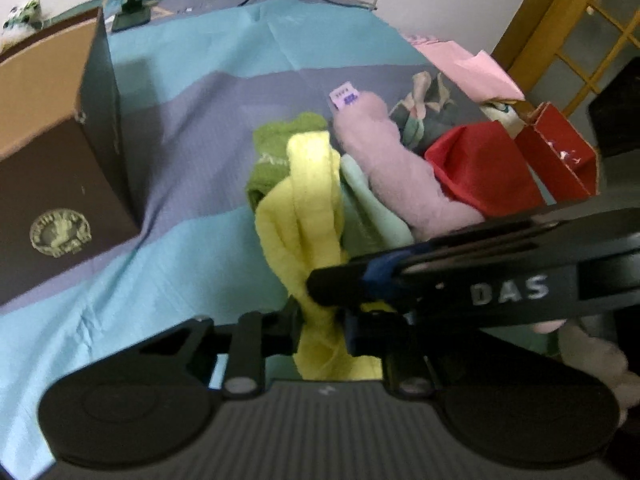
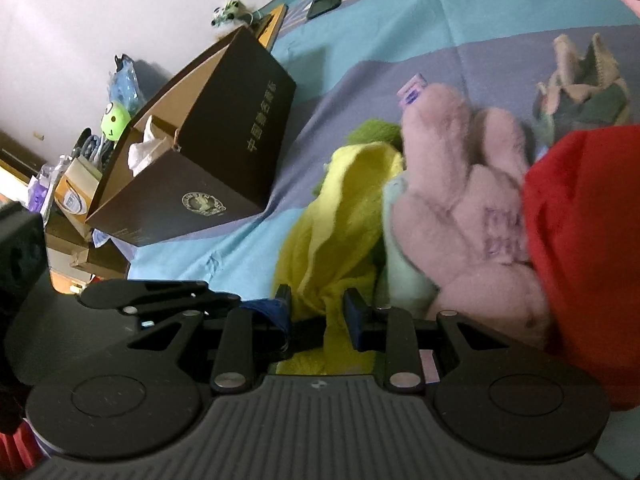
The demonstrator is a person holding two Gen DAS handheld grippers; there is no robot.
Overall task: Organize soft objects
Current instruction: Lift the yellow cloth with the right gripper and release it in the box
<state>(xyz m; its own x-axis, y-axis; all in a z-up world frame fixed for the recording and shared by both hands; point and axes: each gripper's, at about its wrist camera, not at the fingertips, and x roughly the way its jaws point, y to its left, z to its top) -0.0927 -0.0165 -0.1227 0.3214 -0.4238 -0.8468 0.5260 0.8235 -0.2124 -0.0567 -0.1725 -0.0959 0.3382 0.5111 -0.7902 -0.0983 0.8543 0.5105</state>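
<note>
Both my left gripper [image 1: 324,320] and right gripper [image 2: 320,316] seem pinched narrow on the yellow cloth [image 1: 308,208] at lower centre. I'd lift together, evenly, towards the brown box [image 1: 60,168] at left.

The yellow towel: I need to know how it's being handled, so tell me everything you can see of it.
The yellow towel is soft, fluffy terry-like cloth, bunched into long rolled folds. It lies on the blue-striped sheet, on top of a green cloth, with a mint cloth and a pink plush toy against its side. Its near end runs between the fingers of both the left hand-held gripper and the right hand-held gripper, which pinch it.
</note>
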